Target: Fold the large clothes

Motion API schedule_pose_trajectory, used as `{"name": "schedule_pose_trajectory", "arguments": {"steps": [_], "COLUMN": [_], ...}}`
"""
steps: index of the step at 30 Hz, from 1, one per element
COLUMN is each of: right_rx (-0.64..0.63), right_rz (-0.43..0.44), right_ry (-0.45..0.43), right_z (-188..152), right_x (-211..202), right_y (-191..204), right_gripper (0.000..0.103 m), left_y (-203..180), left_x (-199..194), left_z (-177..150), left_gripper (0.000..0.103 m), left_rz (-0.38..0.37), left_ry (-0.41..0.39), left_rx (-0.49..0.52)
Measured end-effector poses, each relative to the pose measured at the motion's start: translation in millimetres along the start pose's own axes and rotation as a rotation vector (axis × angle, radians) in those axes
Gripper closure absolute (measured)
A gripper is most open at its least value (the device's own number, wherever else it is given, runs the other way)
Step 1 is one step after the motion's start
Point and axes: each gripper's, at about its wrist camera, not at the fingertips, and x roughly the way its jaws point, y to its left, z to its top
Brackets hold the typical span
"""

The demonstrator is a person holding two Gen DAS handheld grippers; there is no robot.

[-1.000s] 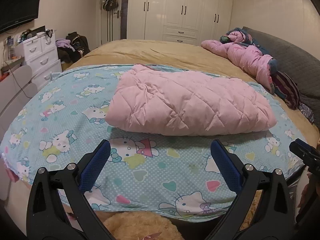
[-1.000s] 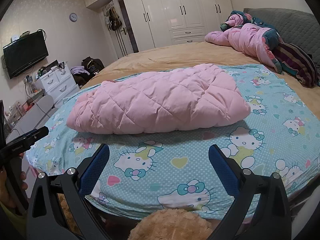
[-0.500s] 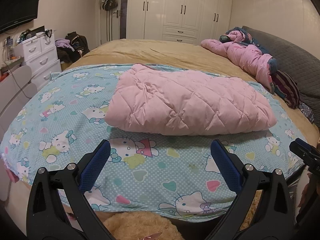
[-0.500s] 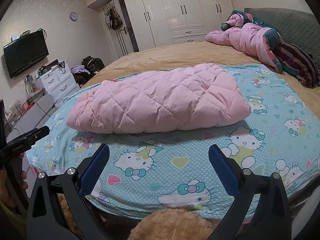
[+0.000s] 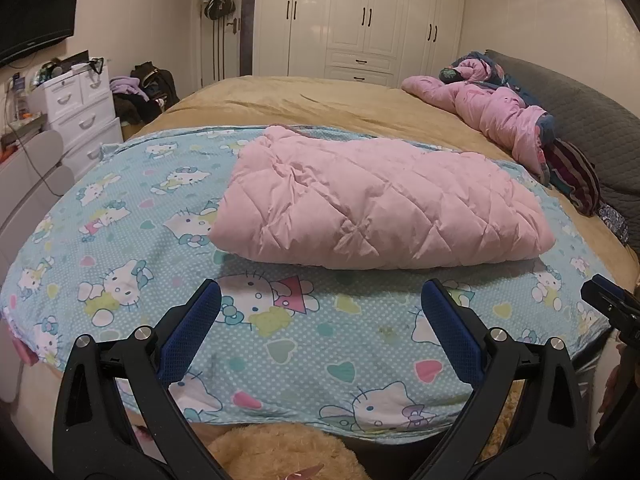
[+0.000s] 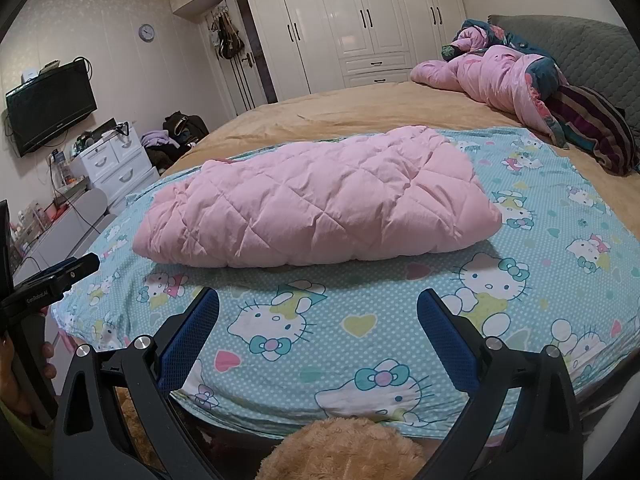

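A pink quilted puffy garment (image 5: 380, 204) lies folded into a thick bundle on a blue cartoon-cat sheet (image 5: 120, 248) on the bed; it also shows in the right wrist view (image 6: 320, 204). My left gripper (image 5: 320, 304) is open and empty, held back from the bundle near the bed's front edge. My right gripper (image 6: 318, 304) is open and empty, also short of the bundle. Each gripper shows at the edge of the other's view: the right one (image 5: 612, 304) and the left one (image 6: 52, 280).
A heap of pink and dark bedding (image 5: 500, 108) lies at the head of the bed by the grey headboard (image 5: 592, 120). White drawers (image 5: 80, 108), a wall TV (image 6: 52, 104) and white wardrobes (image 5: 360, 20) stand around. A tan plush toy (image 6: 344, 452) sits below the front edge.
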Motion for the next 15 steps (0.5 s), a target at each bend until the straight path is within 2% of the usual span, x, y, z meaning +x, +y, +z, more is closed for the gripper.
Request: {"name": "schedule_pose_trajectory", "arguments": {"steps": [15], "right_rx": [0.008], "right_rz": [-0.002], "right_ry": [0.000], "right_z": [0], "right_x": [0], "right_y": [-4], "right_gripper": [0.004], "left_y": [11], "left_x": [12], "left_z": [-5], "left_gripper": [0.009], "left_rz": [0.009], "left_ry": [0.039], "left_rx": [-0.015]}}
